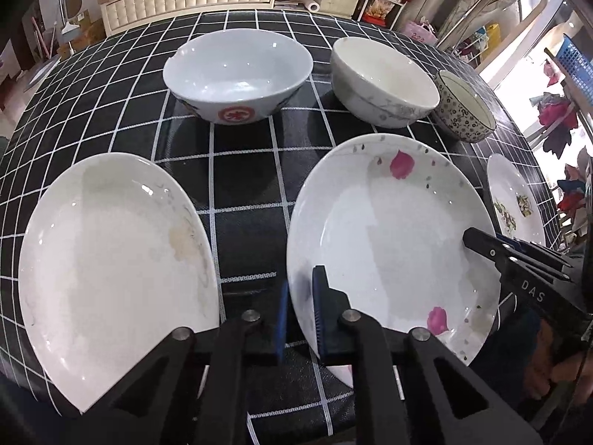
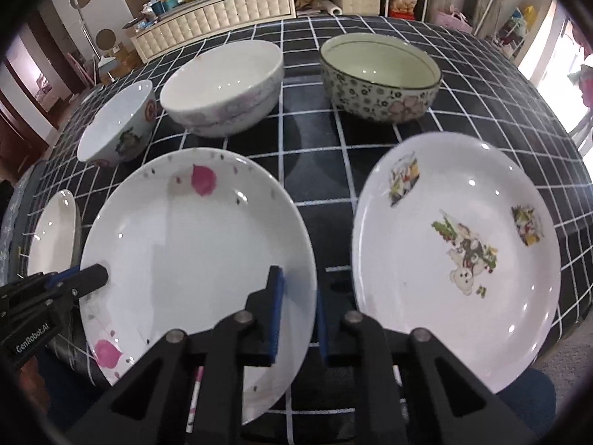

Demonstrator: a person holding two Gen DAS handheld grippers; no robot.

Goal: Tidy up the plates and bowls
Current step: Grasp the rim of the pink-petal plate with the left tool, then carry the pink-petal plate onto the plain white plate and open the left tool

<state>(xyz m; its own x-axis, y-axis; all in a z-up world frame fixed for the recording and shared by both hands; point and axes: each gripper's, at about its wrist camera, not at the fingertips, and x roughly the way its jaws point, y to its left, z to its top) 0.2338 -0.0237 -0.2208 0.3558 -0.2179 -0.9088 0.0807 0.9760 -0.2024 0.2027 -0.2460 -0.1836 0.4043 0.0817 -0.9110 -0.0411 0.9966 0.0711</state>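
Both grippers straddle the petal-print plate [image 1: 389,244] mid-table: left gripper [image 1: 299,319] astride its left rim, right gripper [image 2: 298,315] its right rim, neither visibly clamped. Glazed china looks stiff, slippery, breakable; the rim's the handhold.

Glossy ceramic plates [image 1: 389,230], woven tablecloth [image 1: 244,193]

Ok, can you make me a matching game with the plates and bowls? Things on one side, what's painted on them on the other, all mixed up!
Things:
1. Middle plate
2. Right plate
3. Left bowl
4. Right bowl

Decoration:
A. Small dark flowers all over the outside
B. Pink petals
C. Red round emblem on the side
D. Cartoon animal picture

Pairs: 1-B, 2-D, 3-C, 4-A
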